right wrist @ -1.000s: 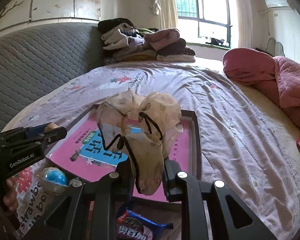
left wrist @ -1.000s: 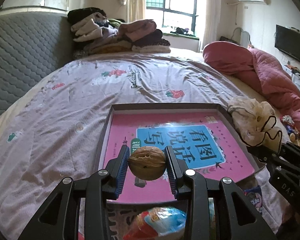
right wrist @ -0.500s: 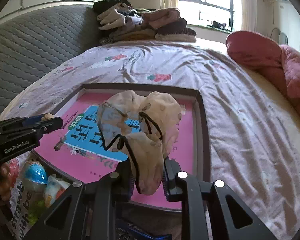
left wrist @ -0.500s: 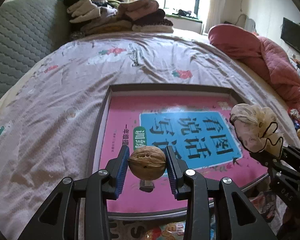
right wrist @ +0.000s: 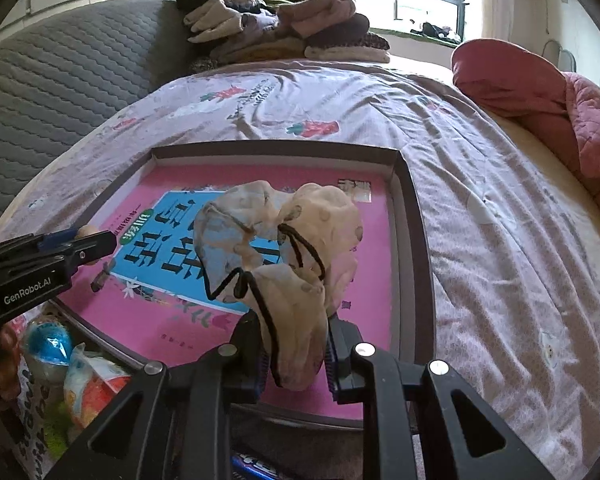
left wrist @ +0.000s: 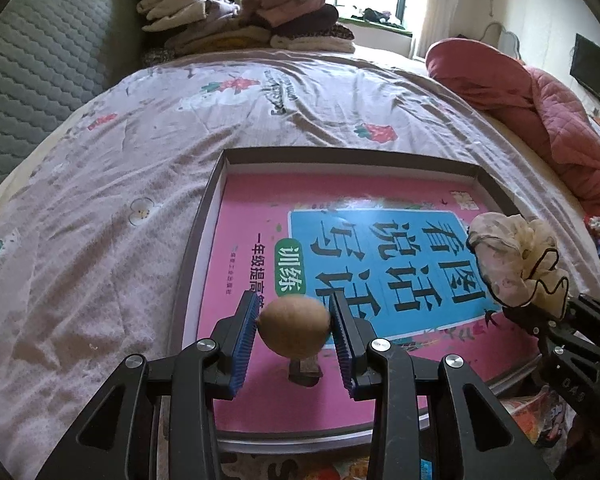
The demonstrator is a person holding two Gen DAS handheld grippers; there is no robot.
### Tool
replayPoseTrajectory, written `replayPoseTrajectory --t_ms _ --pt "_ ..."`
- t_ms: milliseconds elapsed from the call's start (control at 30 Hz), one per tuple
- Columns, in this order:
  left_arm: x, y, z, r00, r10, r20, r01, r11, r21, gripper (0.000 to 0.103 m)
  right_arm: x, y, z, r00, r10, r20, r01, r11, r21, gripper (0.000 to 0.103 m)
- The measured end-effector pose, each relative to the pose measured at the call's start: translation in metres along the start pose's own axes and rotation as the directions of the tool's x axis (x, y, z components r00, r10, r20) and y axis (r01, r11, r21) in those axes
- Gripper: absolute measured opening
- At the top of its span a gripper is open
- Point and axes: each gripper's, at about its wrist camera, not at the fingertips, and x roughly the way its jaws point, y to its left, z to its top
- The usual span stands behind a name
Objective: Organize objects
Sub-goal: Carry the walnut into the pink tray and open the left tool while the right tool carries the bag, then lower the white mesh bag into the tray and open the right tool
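Start at your left gripper (left wrist: 294, 332): its blue pads (left wrist: 247, 334) are parted about as wide as the walnut (left wrist: 294, 331) between them. The nut looks blurred and sits a little low in the gap, with daylight showing on the left side, so you cannot be sure the pads are gripping it; judge it as either barely pinched or just let go. It hangs above the near-left part of the pink book (left wrist: 260, 372) that lies flat inside the shallow box (left wrist: 348, 155), and its shadow falls on the cover directly beneath, at 6 o'clock from the nut. That is the relation your move turns on: the drop point is straight down, not ahead, so you need no reach.

Moving right, the book's long axis runs from 9 to 3 o'clock across your view, its printed title upside down to you.

Further right, your right gripper (right wrist: 294, 354) is closed tight on a cream hair scrunchie (right wrist: 284, 248) with black trim, which bulges forward toward 12 o'clock over the right half of the book. From that hand the box's right wall (right wrist: 414, 240) stands at about 2 o'clock, near. The left hand is nearer the open cover, so it likely places first.
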Motion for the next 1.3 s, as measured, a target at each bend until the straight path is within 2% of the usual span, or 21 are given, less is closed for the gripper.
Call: replayPoseTrajectory --t_ms 133,200,400,500,767,1300 --pt "0.0 0.0 0.0 1.0 0.004 -0.001 -0.004 1.0 0.0 0.037 0.0 0.0 0.0 1.0 -0.004 -0.007 0.004 1.0 0.0 0.03" --pt "0.0 0.001 0.0 1.0 0.003 -0.01 -0.003 1.0 -0.004 0.038 -0.001 0.0 0.0 1.0 -0.006 -0.008 0.006 1.0 -0.003 0.039" --pt "-0.01 0.001 0.001 1.0 0.001 0.02 -0.001 1.0 -0.003 0.049 -0.01 0.0 0.001 1.0 -0.023 0.007 0.023 1.0 -0.001 0.054" --pt "-0.015 -0.001 0.001 0.999 0.003 0.034 -0.003 1.0 0.003 0.051 -0.014 0.001 0.002 1.0 -0.023 0.01 0.023 1.0 0.0 0.057" --pt "-0.033 -0.002 0.003 0.998 0.012 0.065 -0.012 1.0 0.006 0.053 -0.03 0.008 0.006 0.998 -0.039 0.039 0.04 0.999 -0.024 0.062" --pt "-0.074 -0.004 0.005 0.993 0.006 0.119 -0.008 1.0 0.014 0.056 -0.061 0.012 0.012 0.995 -0.054 0.082 0.057 0.998 -0.035 0.063"
